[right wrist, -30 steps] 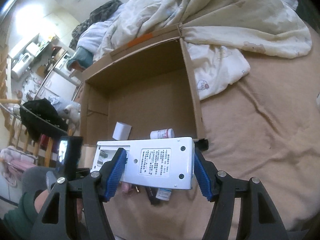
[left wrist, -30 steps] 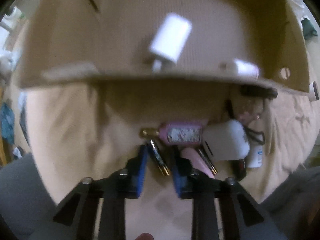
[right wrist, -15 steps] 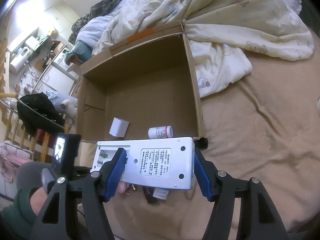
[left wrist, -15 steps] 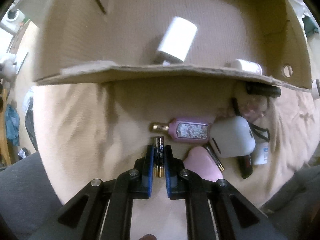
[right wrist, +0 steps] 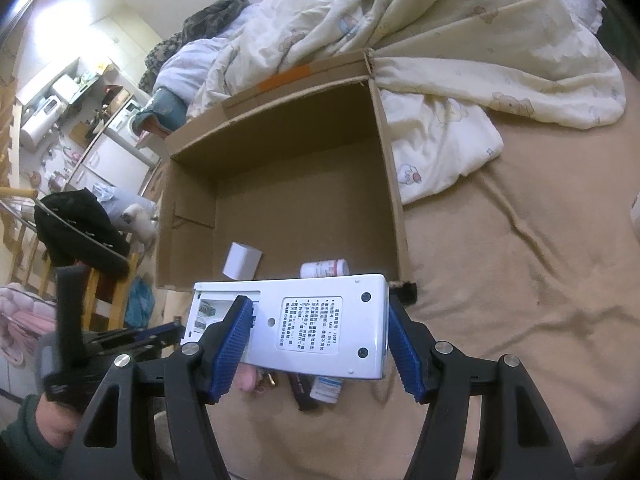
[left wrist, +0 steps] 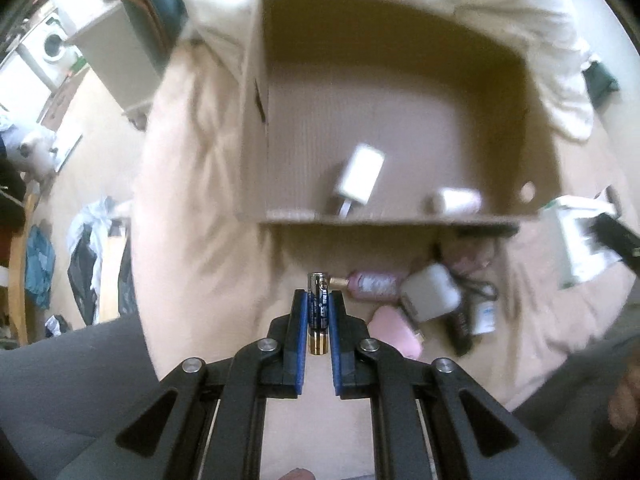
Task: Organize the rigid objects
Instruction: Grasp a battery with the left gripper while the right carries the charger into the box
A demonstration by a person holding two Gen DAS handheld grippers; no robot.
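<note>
My left gripper (left wrist: pixel 319 304) is shut on a dark AA battery (left wrist: pixel 318 306) and holds it above the bed, short of the open cardboard box (left wrist: pixel 256 128). My right gripper (right wrist: pixel 320 340) is shut on a white flat device (right wrist: pixel 304 328) with its open battery bay showing, held in front of the box (right wrist: pixel 394 168). In the box lie a white charger block (left wrist: pixel 360 174) and a small white bottle (left wrist: pixel 456 200). A pile of small items lies on the bed by the box: a pink bottle (left wrist: pixel 372 284), a white case (left wrist: pixel 430 298), a pink object (left wrist: pixel 394 330).
The box stands on a tan bedsheet (right wrist: pixel 520 260) with a rumpled cream duvet (right wrist: pixel 460 40) behind it. The left gripper also shows in the right wrist view (right wrist: pixel 132 338). The bed's left edge drops to a cluttered floor (left wrist: pixel 80 240).
My left gripper closed on the battery and lifted it off the bed, pulling back from the box. My right gripper kept its hold on the white device and rose a little.
</note>
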